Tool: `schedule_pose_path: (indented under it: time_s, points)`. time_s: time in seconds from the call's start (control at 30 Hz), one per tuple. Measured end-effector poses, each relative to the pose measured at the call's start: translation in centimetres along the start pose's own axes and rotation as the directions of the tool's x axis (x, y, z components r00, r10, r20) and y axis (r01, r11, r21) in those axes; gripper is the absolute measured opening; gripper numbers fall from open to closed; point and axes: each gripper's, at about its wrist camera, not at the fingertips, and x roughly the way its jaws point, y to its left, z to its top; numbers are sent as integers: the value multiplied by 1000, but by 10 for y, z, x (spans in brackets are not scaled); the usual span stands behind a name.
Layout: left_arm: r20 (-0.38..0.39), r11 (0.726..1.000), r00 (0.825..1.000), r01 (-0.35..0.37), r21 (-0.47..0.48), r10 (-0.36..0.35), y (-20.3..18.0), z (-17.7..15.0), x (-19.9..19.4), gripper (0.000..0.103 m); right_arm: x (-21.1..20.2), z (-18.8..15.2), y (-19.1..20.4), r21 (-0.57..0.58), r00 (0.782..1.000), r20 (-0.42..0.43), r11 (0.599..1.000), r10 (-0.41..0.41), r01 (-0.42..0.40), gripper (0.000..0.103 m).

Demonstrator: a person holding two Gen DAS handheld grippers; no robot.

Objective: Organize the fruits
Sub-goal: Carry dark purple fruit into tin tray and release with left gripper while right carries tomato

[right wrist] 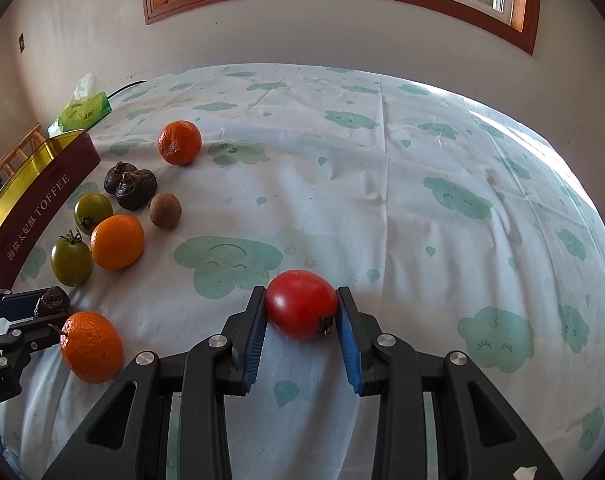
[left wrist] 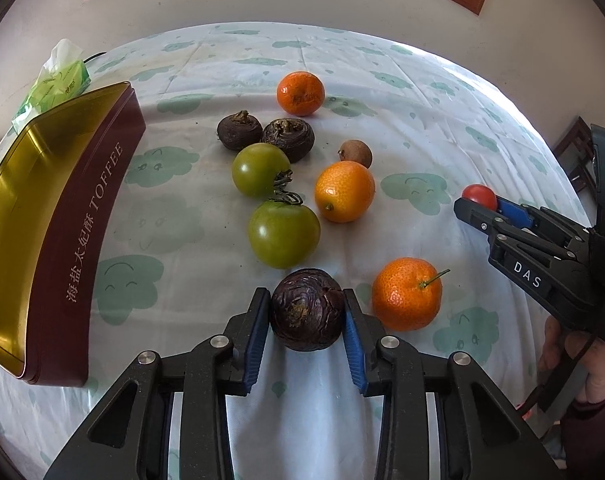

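My left gripper is shut on a dark purple wrinkled fruit, low over the tablecloth. My right gripper is shut on a red tomato; it also shows in the left wrist view. On the cloth lie two green tomatoes, an orange, two mandarins, two more dark fruits and a small brown fruit. An open toffee tin stands at the left.
A green tissue pack lies behind the tin at the table's far left. The round table's cloud-print cloth stretches bare to the right. A wall with a window is behind the table.
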Motion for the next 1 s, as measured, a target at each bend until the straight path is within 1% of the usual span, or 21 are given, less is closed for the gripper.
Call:
schedule_pose_path:
  time_s: [0.2,0.33,0.43,0.5,0.6,0.7,0.8,0.9,1.0]
  points:
    - [4,1000,1000,6,4,-6,1,-1,-2,36,0,0,0,0,1000,0,1000,0,0,32]
    - [11,1000,1000,4,-1,-4,5,0,-11,36,0,0,0,-1,1000,0,1000,0,0,32]
    - [50,1000,999,0,1,-1,11,6,-28,36,0,0,0,0,1000,0,1000,0,0,32]
    - [86,1000,996,-25,10,24,18,12,-43,36,0,0,0,-1,1000,0,1000,0,0,32]
    - [138,997,988,-75,-1,75,39,23,-63,36,0,0,0,0,1000,0,1000,0,0,32]
    - [163,987,973,-158,-32,161,70,31,-74,36,0,0,0,0,1000,0,1000,0,0,32]
    - [144,972,962,-221,-84,231,107,33,-76,36,0,0,0,0,1000,0,1000,0,0,32]
    - [111,951,948,-286,-121,299,138,28,-72,36,0,0,0,0,1000,1,1000,1,-1,32]
    - [60,935,942,-317,-159,330,164,20,-63,36,0,0,0,0,1000,1,1000,0,0,32]
